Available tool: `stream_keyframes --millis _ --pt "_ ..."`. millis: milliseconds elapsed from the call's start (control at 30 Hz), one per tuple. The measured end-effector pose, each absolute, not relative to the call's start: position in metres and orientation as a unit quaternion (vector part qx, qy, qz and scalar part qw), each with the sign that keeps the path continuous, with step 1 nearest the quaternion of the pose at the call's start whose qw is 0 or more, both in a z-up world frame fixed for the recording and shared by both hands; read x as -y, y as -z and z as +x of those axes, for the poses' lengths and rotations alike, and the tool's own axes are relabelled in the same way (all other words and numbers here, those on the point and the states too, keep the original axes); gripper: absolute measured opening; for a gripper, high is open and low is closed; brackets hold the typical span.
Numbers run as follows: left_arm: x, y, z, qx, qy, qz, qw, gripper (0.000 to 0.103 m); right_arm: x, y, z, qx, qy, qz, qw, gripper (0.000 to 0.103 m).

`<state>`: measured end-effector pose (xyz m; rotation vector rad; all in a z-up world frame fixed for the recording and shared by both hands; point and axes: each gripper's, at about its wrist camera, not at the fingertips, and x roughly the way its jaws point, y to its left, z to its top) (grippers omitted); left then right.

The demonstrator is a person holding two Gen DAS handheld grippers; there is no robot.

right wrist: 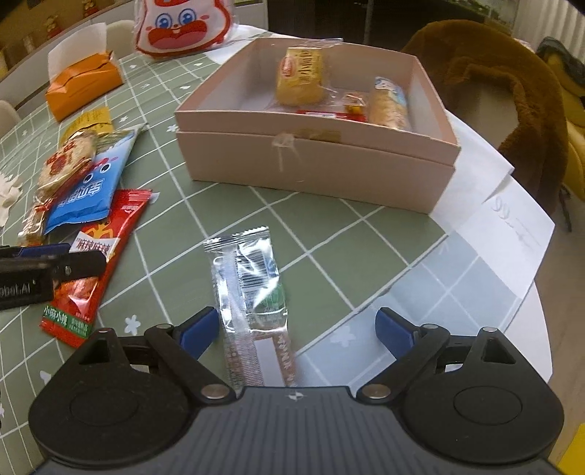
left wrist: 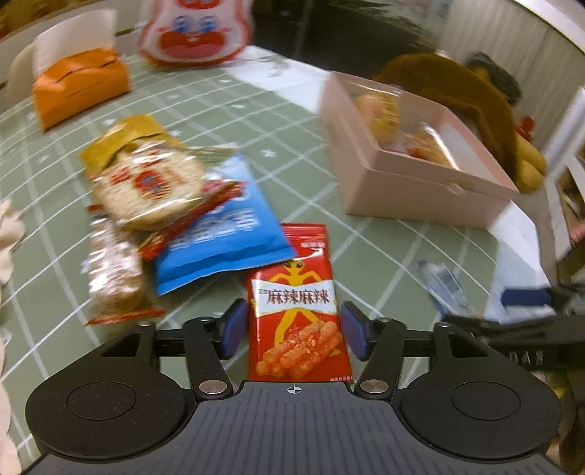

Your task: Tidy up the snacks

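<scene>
A red spicy-snack packet [left wrist: 292, 292] [right wrist: 95, 255] lies flat on the green checked tablecloth between the blue pads of my left gripper [left wrist: 294, 329]. The jaws stand open, with a slim gap on each side. Beyond it lie a blue packet [left wrist: 219, 237] and a rice-cracker packet [left wrist: 146, 182] in a loose pile. My right gripper [right wrist: 297, 329] is open over a clear-wrapped bar [right wrist: 252, 292], which lies nearer its left pad. The pink box [right wrist: 310, 164] [left wrist: 420, 190] stands ahead and holds a few snacks, among them a yellow cake packet [right wrist: 299, 76].
An orange tissue box [right wrist: 84, 84] and a red-and-white rabbit bag [right wrist: 179, 25] stand at the far end of the table. White papers [right wrist: 504, 226] lie by the table's right edge. A brown plush cloth [right wrist: 512, 91] drapes over a chair behind the box.
</scene>
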<state>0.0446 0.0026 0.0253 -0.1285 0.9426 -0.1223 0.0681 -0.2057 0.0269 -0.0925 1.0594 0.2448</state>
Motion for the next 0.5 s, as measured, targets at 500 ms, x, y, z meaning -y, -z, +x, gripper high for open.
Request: stream_keyframes --millis 500 --pt "0.022 -0.023 0.06 -0.461 0.032 0.002 0.887 0.067 0.22 -0.022 0.063 -0.493 -0.105 -0.037 0.863 0.103"
